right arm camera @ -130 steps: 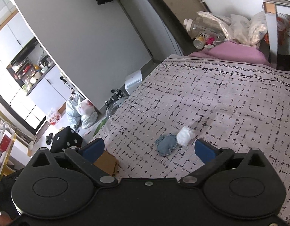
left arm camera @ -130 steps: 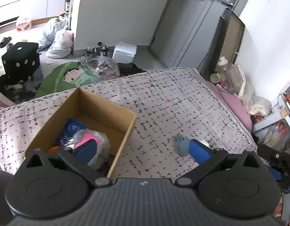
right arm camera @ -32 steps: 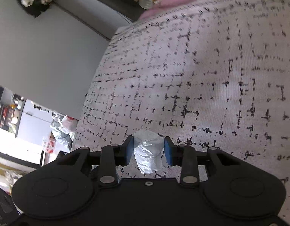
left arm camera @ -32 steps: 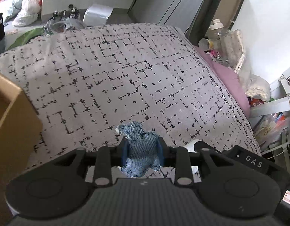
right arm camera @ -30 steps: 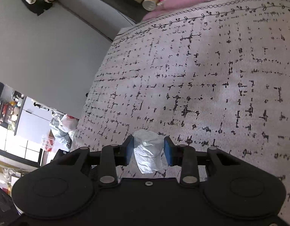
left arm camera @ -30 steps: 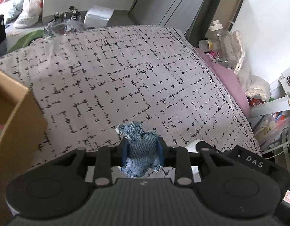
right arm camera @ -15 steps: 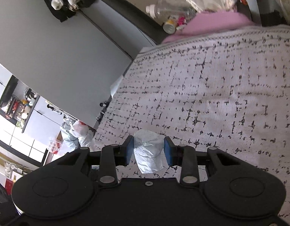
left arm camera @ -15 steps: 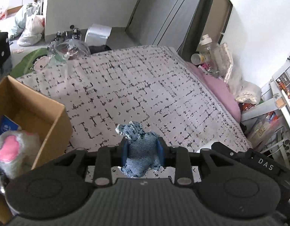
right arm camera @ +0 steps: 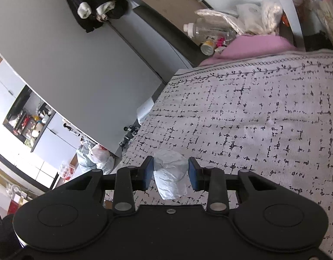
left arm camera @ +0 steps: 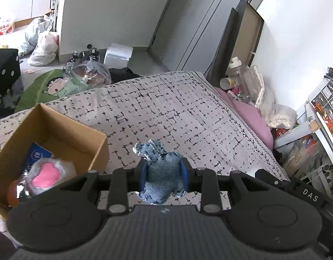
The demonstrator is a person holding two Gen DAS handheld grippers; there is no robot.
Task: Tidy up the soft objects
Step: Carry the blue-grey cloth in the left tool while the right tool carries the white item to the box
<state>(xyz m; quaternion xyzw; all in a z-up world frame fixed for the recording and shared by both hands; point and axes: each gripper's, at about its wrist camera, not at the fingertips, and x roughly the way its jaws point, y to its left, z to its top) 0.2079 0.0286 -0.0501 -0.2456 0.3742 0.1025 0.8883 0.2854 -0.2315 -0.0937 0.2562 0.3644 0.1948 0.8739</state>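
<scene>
Pinching a frayed denim toy [left arm camera: 161, 170] between its blue pads, the left gripper [left arm camera: 163, 173] hangs above the bed [left arm camera: 177, 112], whose pale cover carries a broken black grid print. Only the left wrist view shows the open cardboard box [left arm camera: 97, 149] at nine o'clock of that gripper; a fuzzy grey plush with a pink patch [left arm camera: 47, 173] lies inside it, beside a blue packet [left arm camera: 35, 155]. Only the right wrist view shows the right gripper [right arm camera: 170, 173], closed on a crumpled white wad [right arm camera: 170, 176] that looks papery and roughly cylindrical, held clear of the bed cover. A pink sheet [right arm camera: 251, 47] edges the bed at one o'clock.
</scene>
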